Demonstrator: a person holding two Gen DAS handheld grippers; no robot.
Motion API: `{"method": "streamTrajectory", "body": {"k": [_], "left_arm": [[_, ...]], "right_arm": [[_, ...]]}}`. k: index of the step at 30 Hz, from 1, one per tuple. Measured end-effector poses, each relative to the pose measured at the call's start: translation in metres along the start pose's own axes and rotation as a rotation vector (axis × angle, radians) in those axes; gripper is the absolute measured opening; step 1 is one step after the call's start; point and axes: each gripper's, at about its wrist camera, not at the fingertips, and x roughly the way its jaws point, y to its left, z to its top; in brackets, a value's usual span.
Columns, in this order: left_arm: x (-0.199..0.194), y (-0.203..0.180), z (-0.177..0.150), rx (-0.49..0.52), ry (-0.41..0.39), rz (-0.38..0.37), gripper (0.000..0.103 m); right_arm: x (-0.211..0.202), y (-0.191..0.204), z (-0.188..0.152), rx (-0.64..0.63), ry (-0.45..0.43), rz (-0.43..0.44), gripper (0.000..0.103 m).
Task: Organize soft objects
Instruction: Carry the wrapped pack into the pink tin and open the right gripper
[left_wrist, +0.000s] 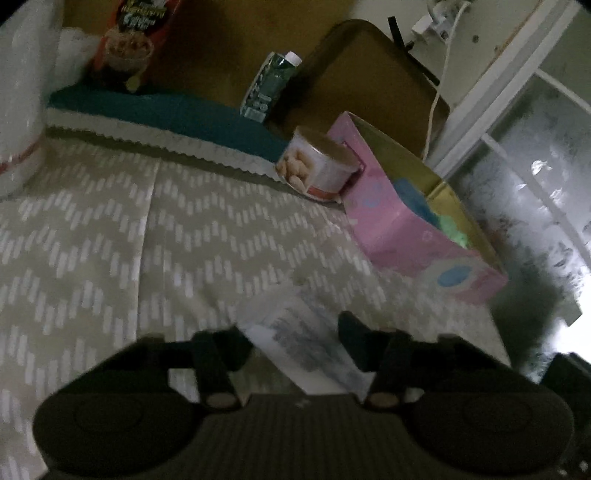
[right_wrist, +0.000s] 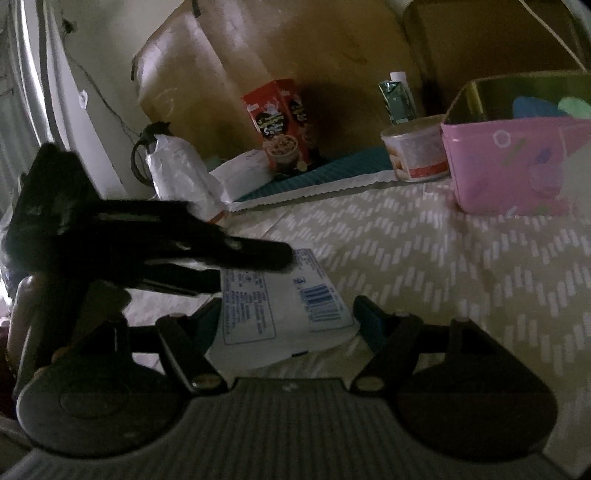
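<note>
Hardly any lettering can be read. The white packet (right_wrist: 284, 314) near the camera in the right wrist view carries a blue barcode at its right end and a framed block of small blue print on its left half (too fine to make out). The red box (right_wrist: 282, 123) standing far back shows yellow and white lettering above a pictured bowl, blurred beyond reading. Print on the green carton (left_wrist: 267, 86) and the round tub (left_wrist: 319, 162) is likewise illegible.

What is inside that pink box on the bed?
The pink box holds soft blue and green pieces. Its wall hides whatever lies beneath them.
</note>
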Motion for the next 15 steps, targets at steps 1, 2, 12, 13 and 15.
{"method": "streamTrajectory", "body": {"k": [1, 2, 12, 13, 15], "left_arm": [[0.001, 0.000, 0.001, -0.011, -0.001, -0.015, 0.045], [0.001, 0.001, 0.003, -0.022, -0.002, -0.036, 0.043], [0.015, -0.064, 0.059, 0.085, -0.030, -0.185, 0.041], [0.019, -0.075, 0.067, 0.109, -0.035, -0.197, 0.042], [0.028, -0.097, 0.080, 0.158, -0.046, -0.215, 0.042]], "right_arm": [[-0.001, 0.003, -0.001, -0.018, -0.007, -0.018, 0.077], [-0.002, 0.004, -0.001, -0.033, -0.013, -0.032, 0.077], [-0.040, -0.003, 0.023, -0.131, -0.198, -0.160, 0.077], [-0.047, -0.007, 0.028, -0.142, -0.226, -0.180, 0.077], [-0.055, -0.014, 0.038, -0.154, -0.271, -0.216, 0.077]]}}
